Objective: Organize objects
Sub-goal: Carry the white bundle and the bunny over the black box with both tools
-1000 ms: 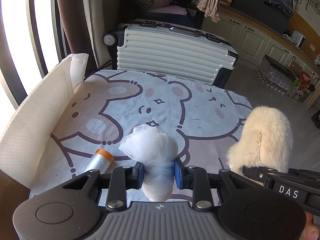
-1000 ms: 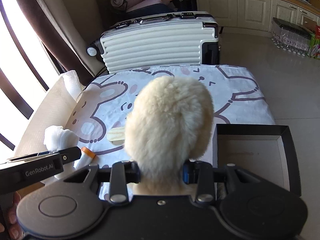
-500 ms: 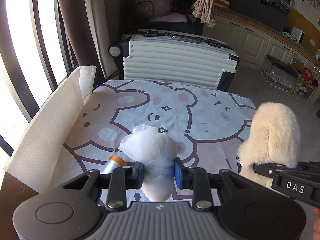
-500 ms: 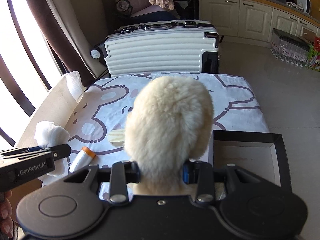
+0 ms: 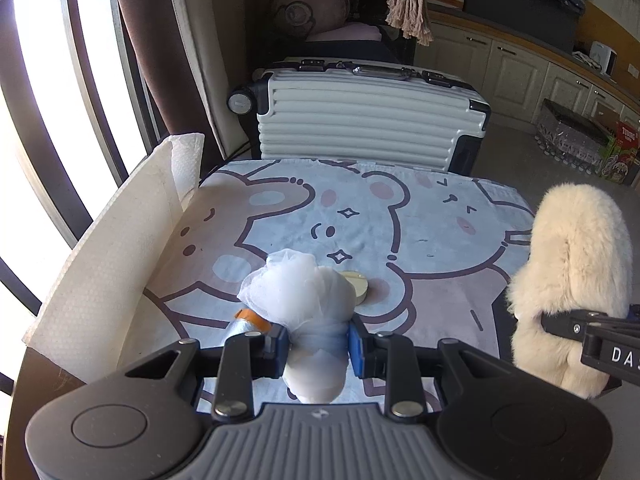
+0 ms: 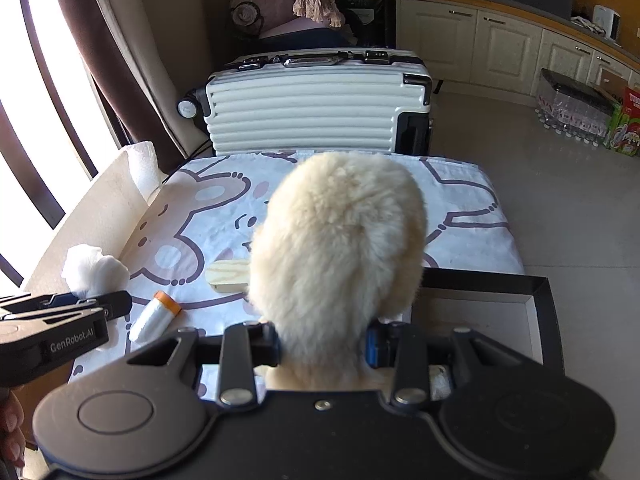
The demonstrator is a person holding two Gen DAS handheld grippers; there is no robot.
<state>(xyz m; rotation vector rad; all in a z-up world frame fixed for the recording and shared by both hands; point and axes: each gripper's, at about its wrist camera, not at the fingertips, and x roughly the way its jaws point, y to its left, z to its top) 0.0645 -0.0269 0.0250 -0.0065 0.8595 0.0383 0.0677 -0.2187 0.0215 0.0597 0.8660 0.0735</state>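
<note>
My left gripper (image 5: 318, 346) is shut on a white mesh puff (image 5: 298, 292), held above the near part of the bear-print cloth (image 5: 360, 208). In the right wrist view that puff (image 6: 94, 268) shows at the left, sticking out past the left gripper (image 6: 100, 304). My right gripper (image 6: 322, 344) is shut on a cream fluffy slipper (image 6: 340, 248), which also appears at the right of the left wrist view as the slipper (image 5: 576, 276). A clear roll with an orange cap (image 6: 154, 316) and a pale wooden block (image 6: 228, 278) lie on the cloth.
An open black box (image 6: 536, 296) sits at the near right of the table. A white paper sheet (image 5: 116, 248) stands along the left edge by the window. A white ribbed suitcase (image 5: 368, 120) stands behind the table. Cabinets and packaged bottles (image 6: 576, 112) line the far right.
Both views have pulled back slightly from the table, so more of the cloth and the wooden block show. Both grippers keep their holds.
</note>
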